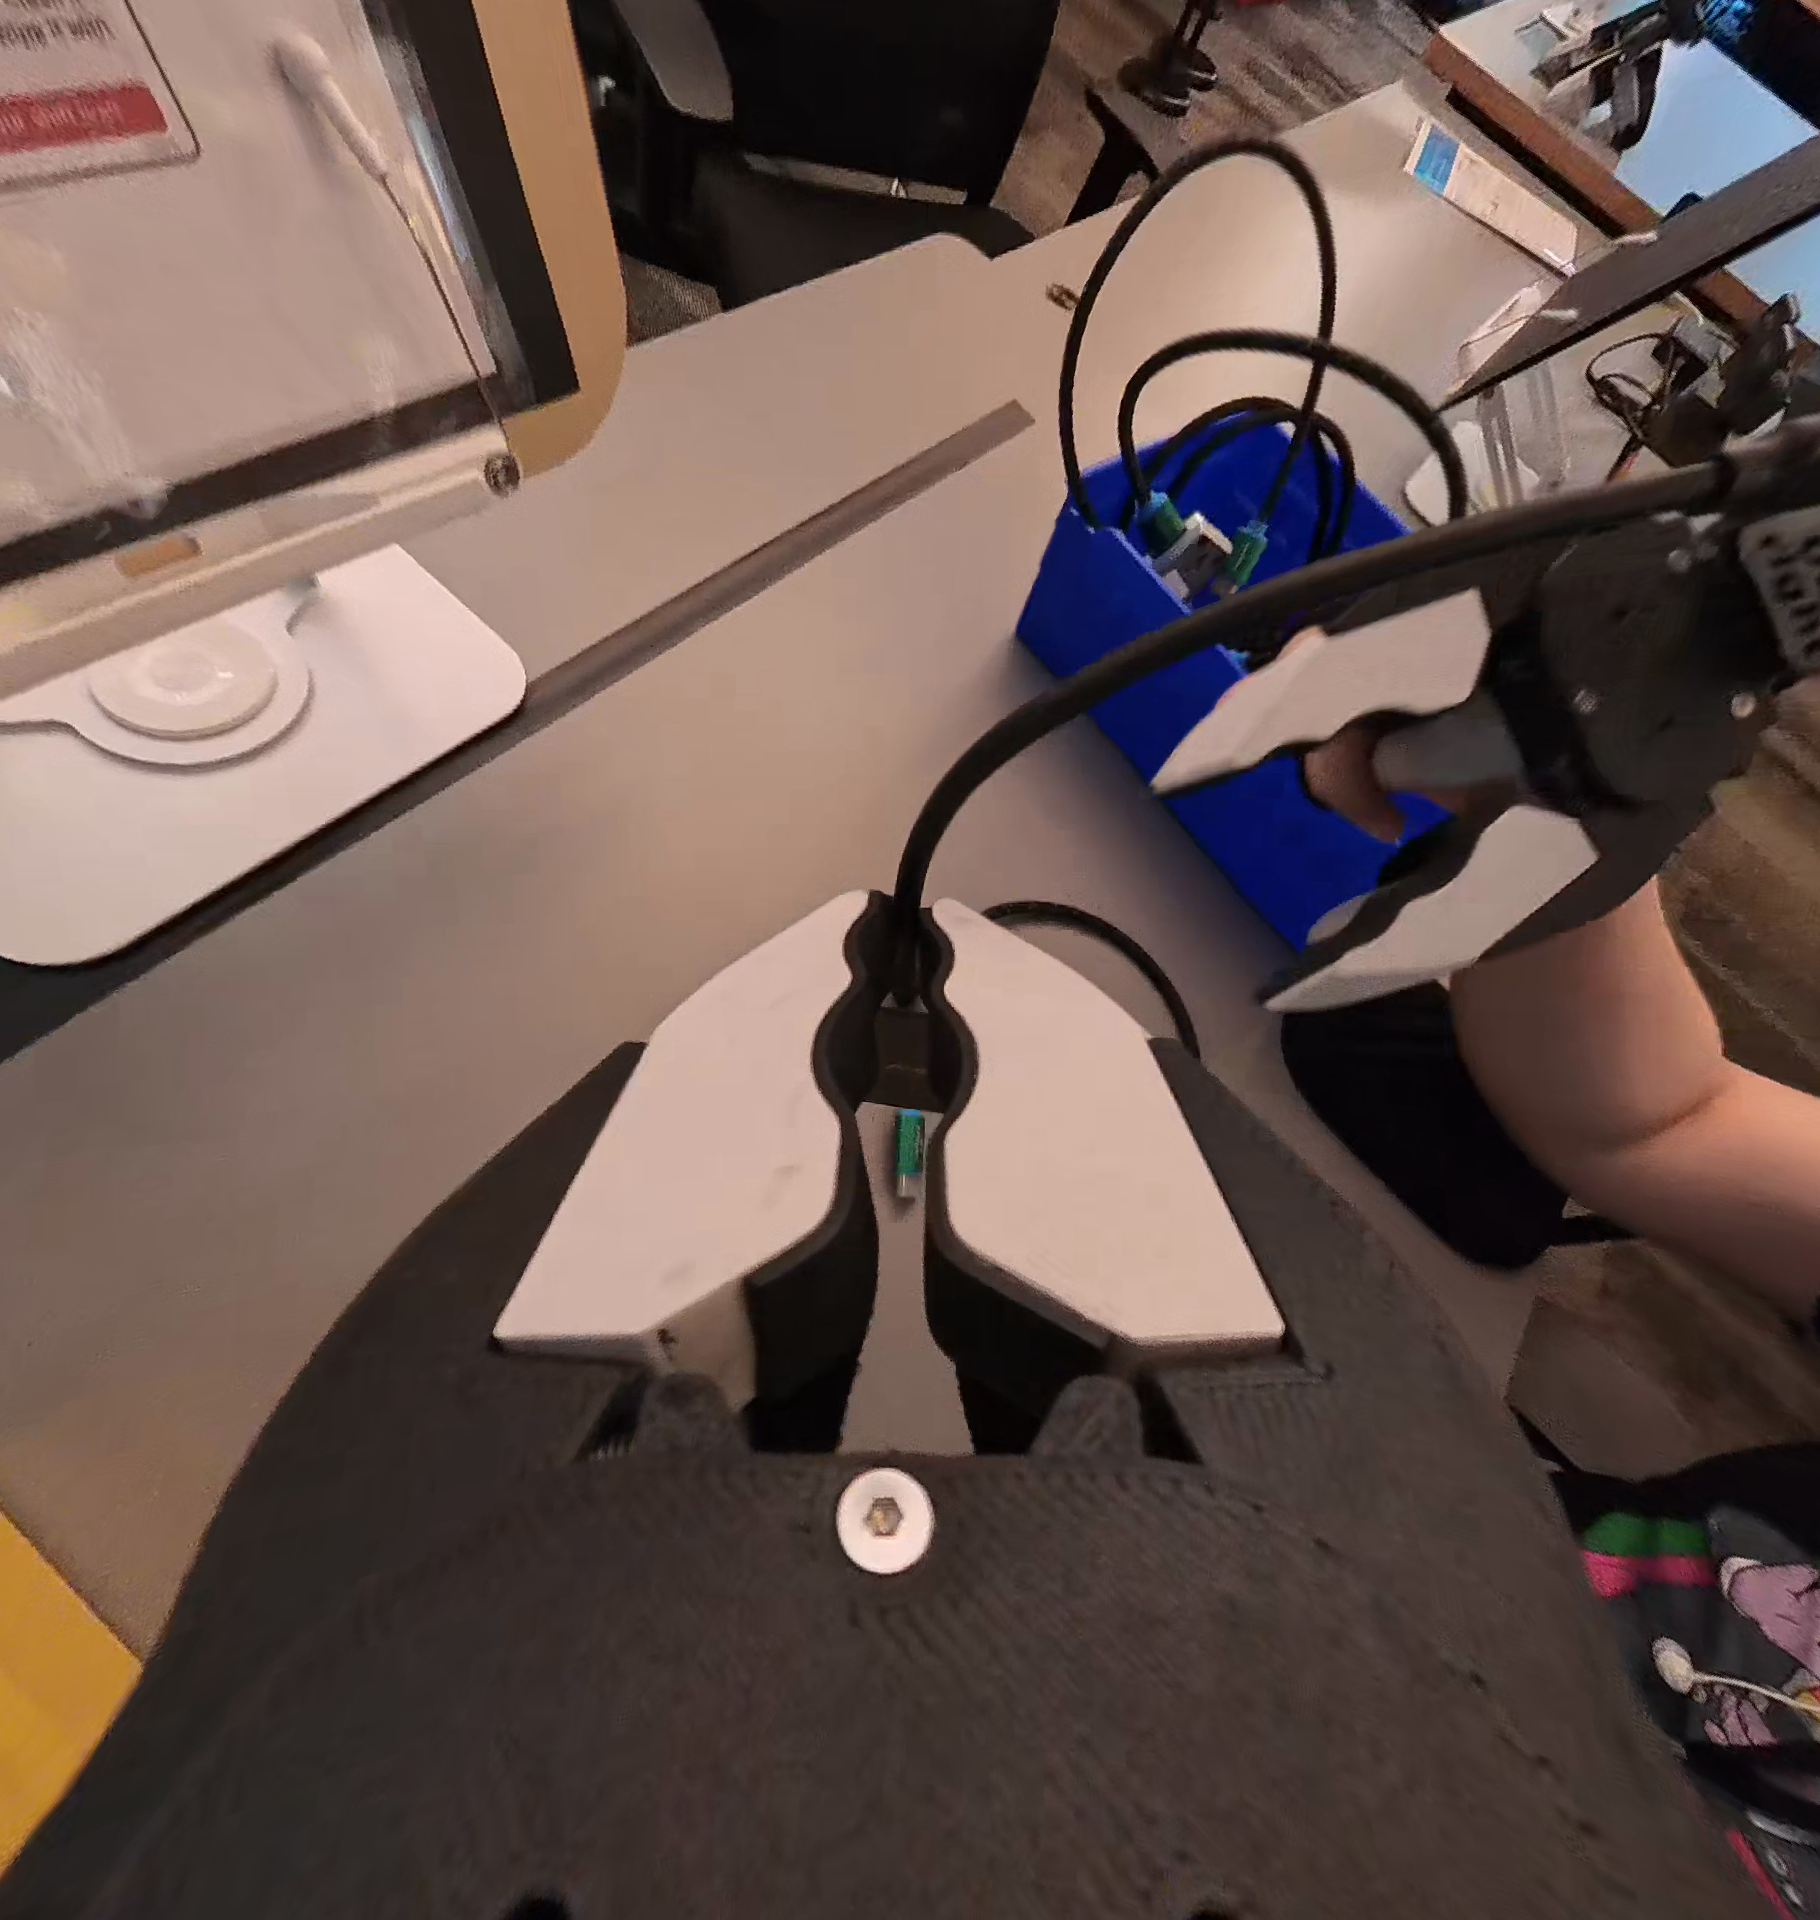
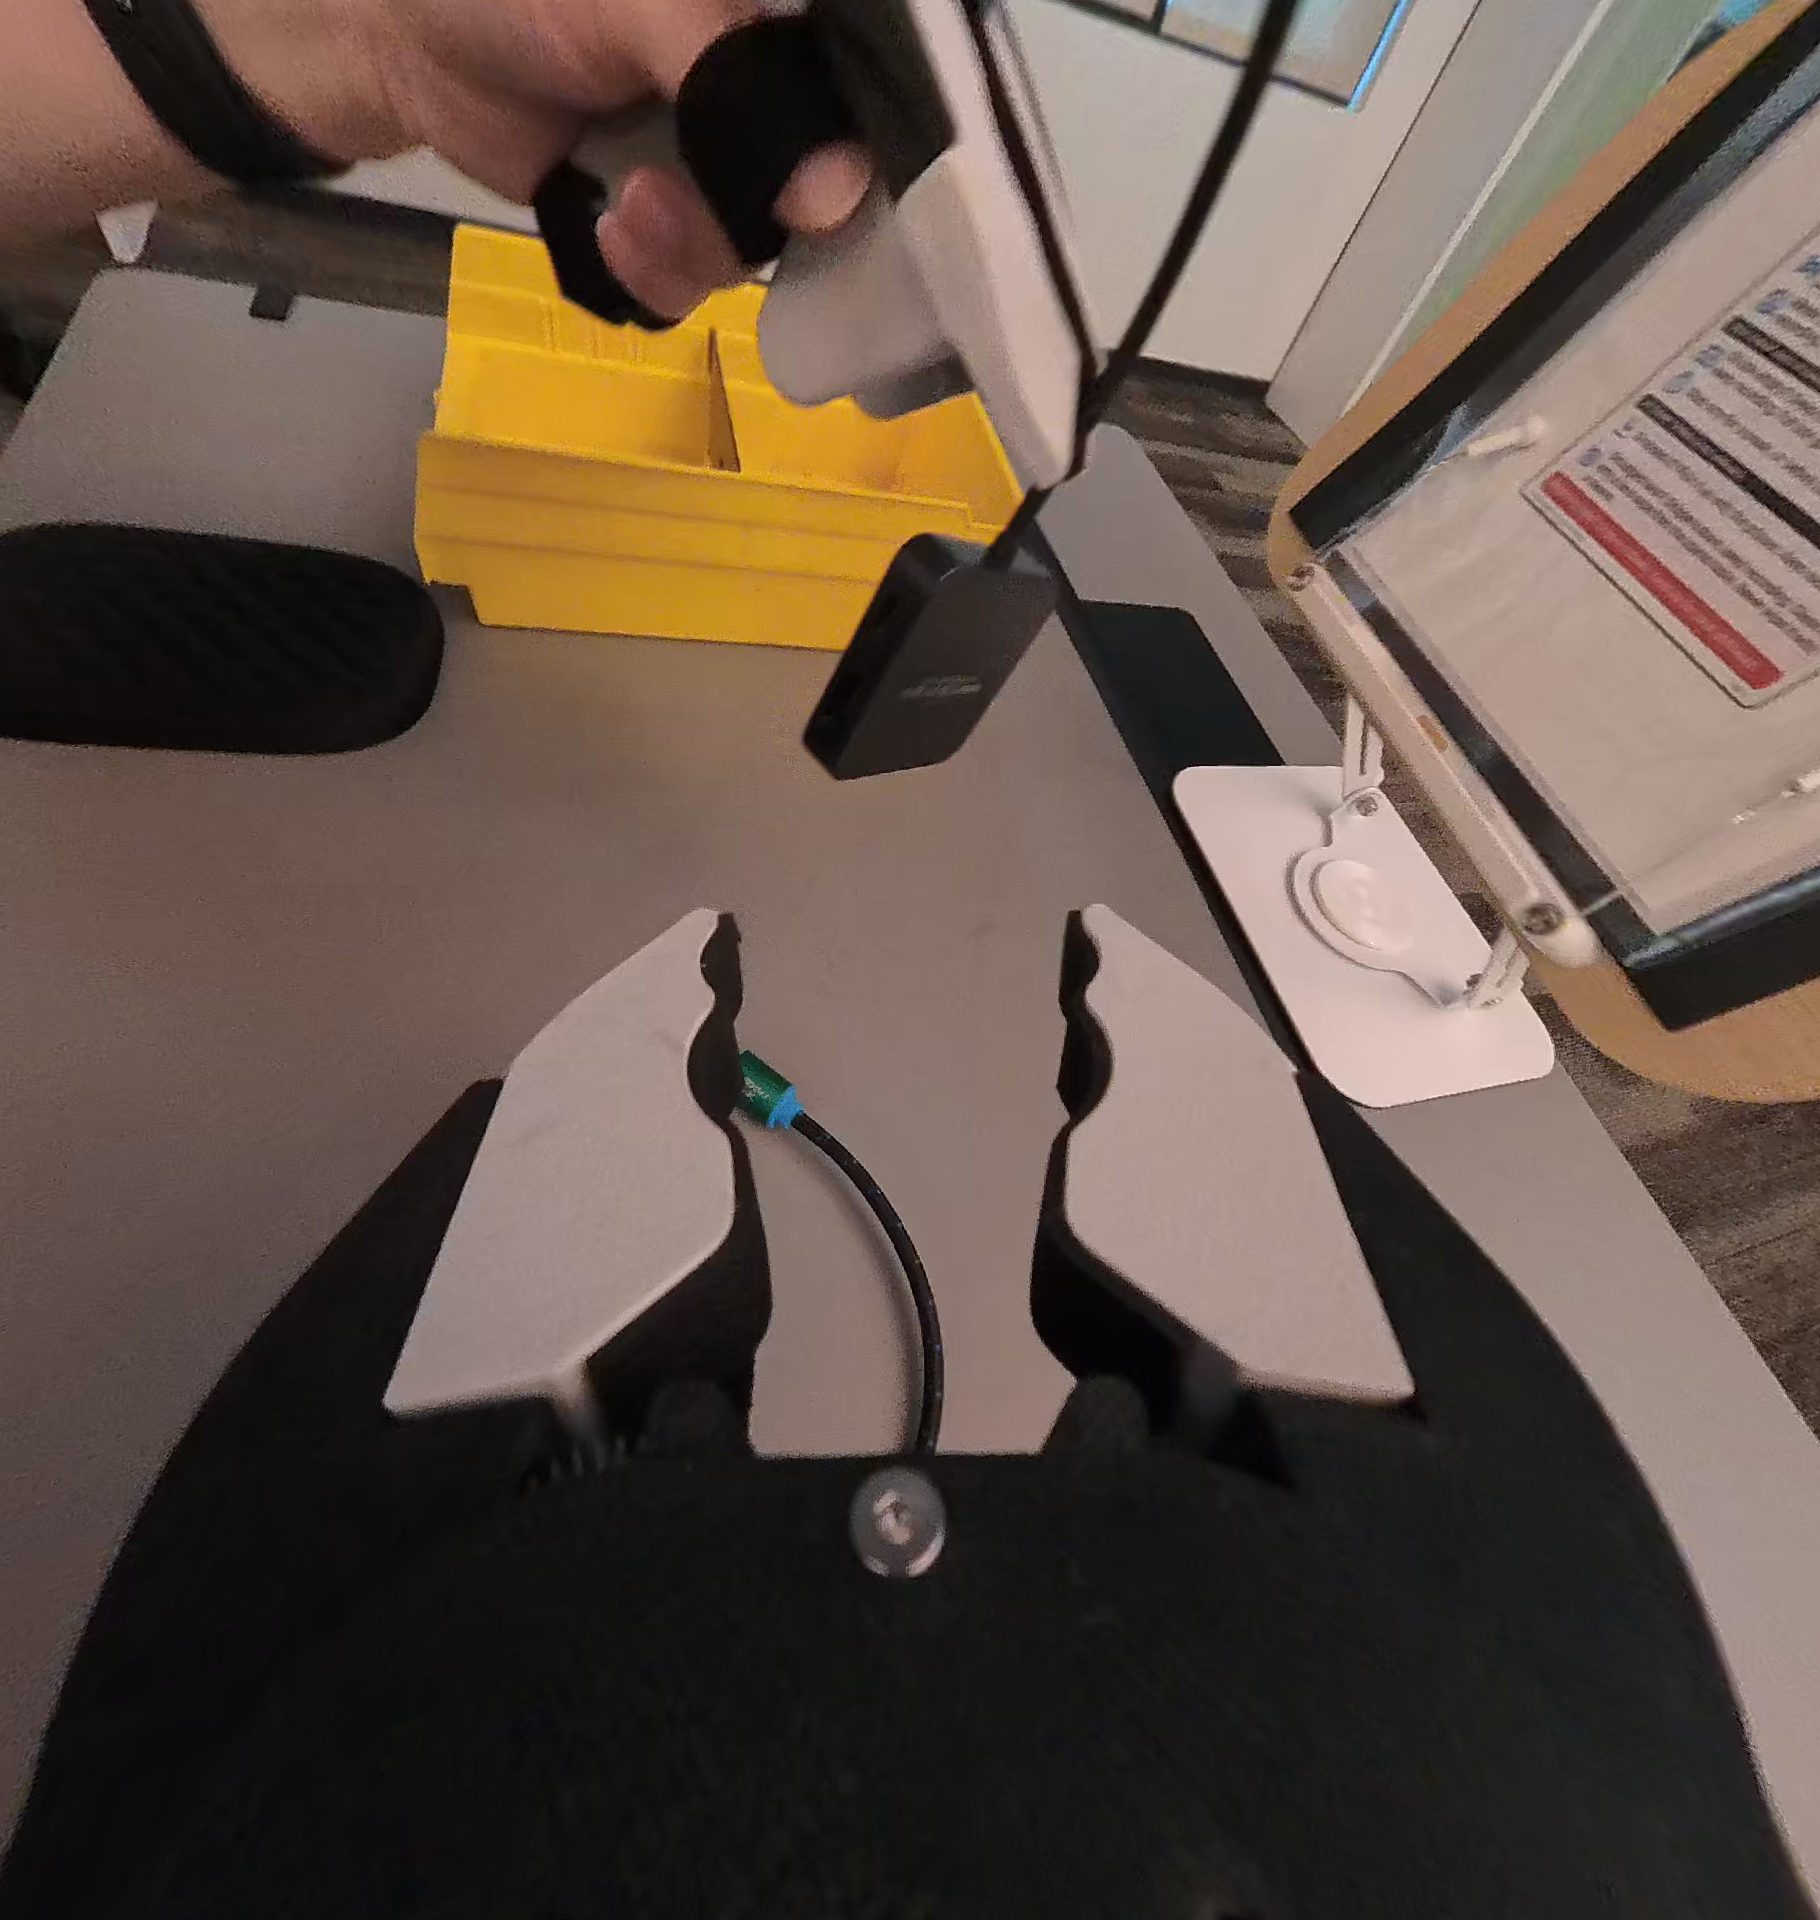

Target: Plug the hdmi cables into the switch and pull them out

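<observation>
Switch (image 2: 932,660) hangs above the counter (image 2: 470,883), held by its cord in the left claw (image 1: 898,935).

Left claw is clenched on the black cord just above the switch body; right claw (image 2: 901,935) is spread wide, gripping nothing — one green-ended HDMI cable (image 2: 844,1153) lies on the counter beneath it, others sit in the blue bin (image 1: 1249,831).

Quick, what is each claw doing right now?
Left gripper: closed, gripping the switch by its cable.
Right gripper: open, holding nothing.
</observation>
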`<state>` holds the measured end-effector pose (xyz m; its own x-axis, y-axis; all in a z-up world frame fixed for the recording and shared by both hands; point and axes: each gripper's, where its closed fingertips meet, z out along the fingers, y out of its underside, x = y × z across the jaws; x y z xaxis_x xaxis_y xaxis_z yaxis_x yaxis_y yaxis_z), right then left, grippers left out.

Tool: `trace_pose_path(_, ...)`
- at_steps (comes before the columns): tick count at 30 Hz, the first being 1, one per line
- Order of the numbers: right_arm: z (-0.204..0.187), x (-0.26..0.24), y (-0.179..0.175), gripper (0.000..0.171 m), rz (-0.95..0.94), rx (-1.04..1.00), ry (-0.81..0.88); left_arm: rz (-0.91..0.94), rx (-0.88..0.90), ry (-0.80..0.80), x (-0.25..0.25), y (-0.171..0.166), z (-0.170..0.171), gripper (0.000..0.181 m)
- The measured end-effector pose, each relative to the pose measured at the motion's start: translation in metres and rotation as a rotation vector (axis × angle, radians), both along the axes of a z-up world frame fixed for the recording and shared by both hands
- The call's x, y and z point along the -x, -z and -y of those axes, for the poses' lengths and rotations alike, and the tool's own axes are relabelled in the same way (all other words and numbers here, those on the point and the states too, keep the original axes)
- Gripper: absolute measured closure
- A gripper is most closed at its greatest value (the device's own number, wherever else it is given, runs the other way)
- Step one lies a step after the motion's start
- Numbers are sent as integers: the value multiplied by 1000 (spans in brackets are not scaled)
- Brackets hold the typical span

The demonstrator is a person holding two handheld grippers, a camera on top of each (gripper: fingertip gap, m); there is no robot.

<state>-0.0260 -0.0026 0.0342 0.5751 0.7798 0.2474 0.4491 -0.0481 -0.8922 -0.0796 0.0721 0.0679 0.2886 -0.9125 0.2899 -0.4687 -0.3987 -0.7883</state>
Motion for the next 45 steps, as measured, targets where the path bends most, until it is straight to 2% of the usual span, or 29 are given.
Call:
trace_pose_path(4,0,7,8,111,28,12,-17,-44,-78,1,0,-4,2,178)
trace_pose_path(8,-9,23,2,111,-138,37,-23,-40,-133,-55,3,6,-4,178)
trace_pose_path(11,-30,43,-1,102,-326,40,64,24,-118,-125,1,8,-10,178)
trace_pose_path(14,-52,48,14,103,-363,-10,227,126,-76,-155,-5,2,-8,178)
trace_pose_path(17,-64,38,27,122,-283,-98,348,186,-38,-132,-9,1,2,178)
trace_pose_path(19,-60,41,29,156,-228,-152,310,196,-37,-114,-9,5,7,178)
trace_pose_path(22,-64,32,33,157,-91,-252,335,164,-67,-60,1,14,11,173)
trace_pose_path(24,-68,23,39,157,32,-328,371,68,-48,-44,19,30,12,139)
trace_pose_path(26,-72,24,48,157,170,-399,373,-32,-29,-43,50,45,13,128)
trace_pose_path(28,-76,36,63,157,361,-486,307,-102,-67,-93,87,52,9,129)
trace_pose_path(31,-85,61,100,156,665,-584,155,-140,-139,-184,140,46,2,133)
trace_pose_path(35,-91,84,146,156,962,-614,-32,-96,-142,-240,174,29,6,139)
trace_pose_path(39,-93,88,173,154,1054,-532,-126,-131,-166,-218,173,31,10,135)
trace_pose_path(45,-81,74,177,141,925,-266,-125,-169,-128,-119,133,59,16,129)
